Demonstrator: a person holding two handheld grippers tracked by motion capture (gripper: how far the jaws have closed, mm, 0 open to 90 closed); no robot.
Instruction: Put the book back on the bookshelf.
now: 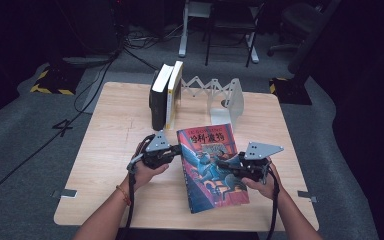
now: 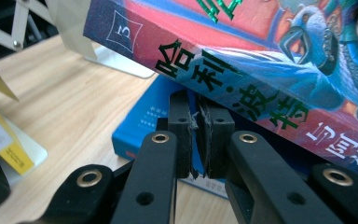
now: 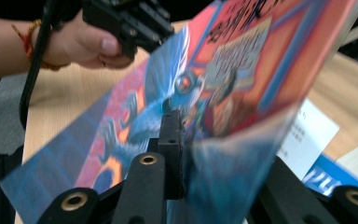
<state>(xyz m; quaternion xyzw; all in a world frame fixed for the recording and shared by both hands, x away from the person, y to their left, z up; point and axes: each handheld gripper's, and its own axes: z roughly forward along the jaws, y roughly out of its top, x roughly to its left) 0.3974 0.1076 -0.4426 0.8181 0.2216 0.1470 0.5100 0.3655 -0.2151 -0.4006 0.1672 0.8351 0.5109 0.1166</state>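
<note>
The right claw [image 1: 230, 165] is clamped on the fore edge of the colourful book [image 1: 211, 167]; the right gripper view shows one jaw lying flat on the cover, the other hidden beneath it, so the cover and pages are pinched between. That grip, I judge, carries the book's weight and keeps it raised and tilted off the table [image 1: 110, 150].

The left claw [image 2: 200, 140] has its jaws together with nothing between them, tips tucked just under the book's spine [image 2: 223, 88]. Closed like that it seems to work as a prop or pusher at the spine side, steadying the book rather than gripping it.

Beneath the book lies a blue book [image 2: 142, 123], flat on the table. Beyond the book's far edge stand two upright books [image 1: 166, 95], beside them an expanding bookend rack [image 1: 220, 92] — probably where the held book is headed, which would explain tipping it toward upright.
</note>
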